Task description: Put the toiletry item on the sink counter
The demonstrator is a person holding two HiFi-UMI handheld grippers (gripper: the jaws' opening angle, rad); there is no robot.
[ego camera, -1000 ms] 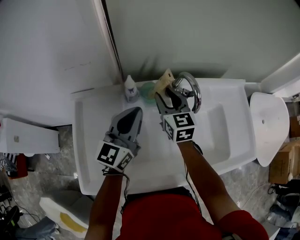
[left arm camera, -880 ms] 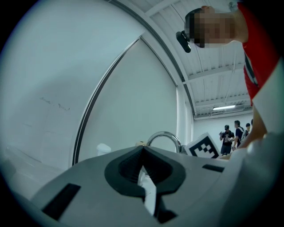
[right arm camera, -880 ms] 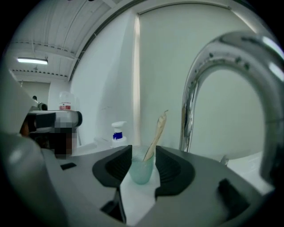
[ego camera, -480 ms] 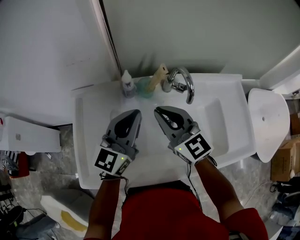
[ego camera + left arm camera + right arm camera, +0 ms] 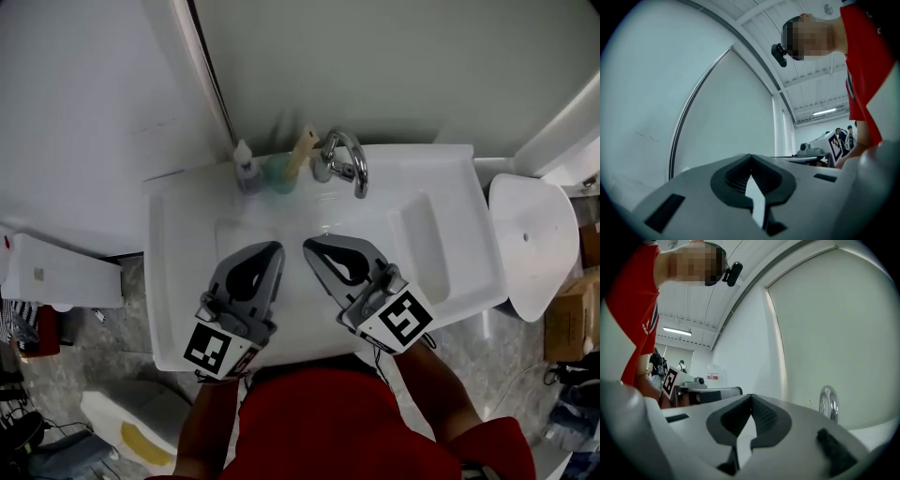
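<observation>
A beige toiletry item [image 5: 302,150] leans upright in what appears to be a teal cup [image 5: 278,175] at the back of the white tabletop [image 5: 178,262], between a small white bottle [image 5: 245,167] and the chrome faucet [image 5: 345,161]. Tucked against the wall, it seems unlikely to slide into the basin [image 5: 309,220]. The left gripper [image 5: 275,247] and right gripper [image 5: 307,246] hover side by side over the basin, well apart from the item. Both have their jaws pressed together on nothing, suggesting the placement is complete.
</observation>
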